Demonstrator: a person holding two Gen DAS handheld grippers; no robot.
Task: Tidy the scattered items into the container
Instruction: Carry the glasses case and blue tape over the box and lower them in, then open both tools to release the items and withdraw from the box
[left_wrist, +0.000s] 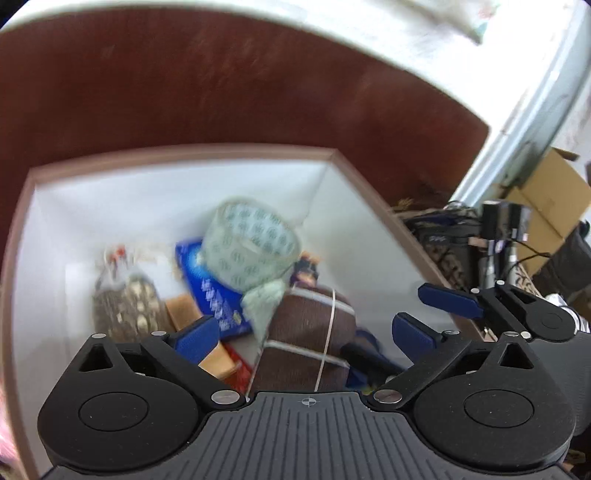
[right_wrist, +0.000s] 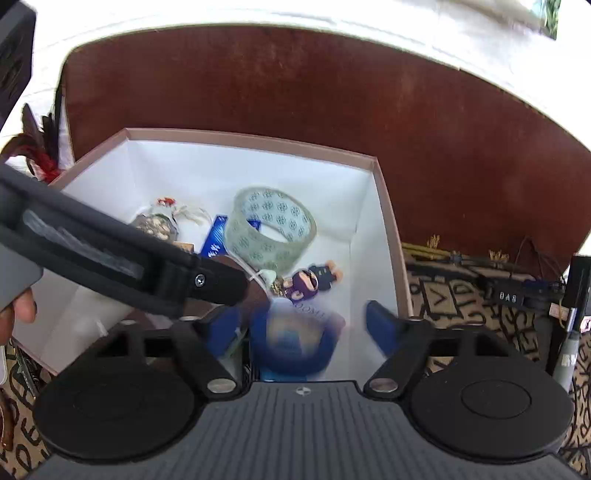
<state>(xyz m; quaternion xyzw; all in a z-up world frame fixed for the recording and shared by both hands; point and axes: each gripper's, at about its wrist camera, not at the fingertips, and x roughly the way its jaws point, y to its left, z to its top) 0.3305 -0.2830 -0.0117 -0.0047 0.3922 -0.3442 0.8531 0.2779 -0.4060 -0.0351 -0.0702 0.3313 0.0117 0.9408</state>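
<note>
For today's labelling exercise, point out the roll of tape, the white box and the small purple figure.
roll of tape (right_wrist: 266, 236), right wrist view, on its printed outer side.
white box (right_wrist: 258, 142), right wrist view, on its far brown rim.
small purple figure (right_wrist: 304, 286), right wrist view, on its head.

1. Your right gripper (right_wrist: 304, 326) hangs over the white-lined box (right_wrist: 386, 206), its blue fingers (right_wrist: 382, 328) spread apart.
2. Between them sits a blurred blue-and-white item (right_wrist: 295, 339), with no pad pressing on it.
3. At twelve o'clock from that item lies the patterned tape roll (right_wrist: 269, 229), tilted.
4. At one o'clock lies a small purple figure (right_wrist: 308, 284).
5. Your left gripper (right_wrist: 122, 266) crosses in from nine o'clock.
</note>
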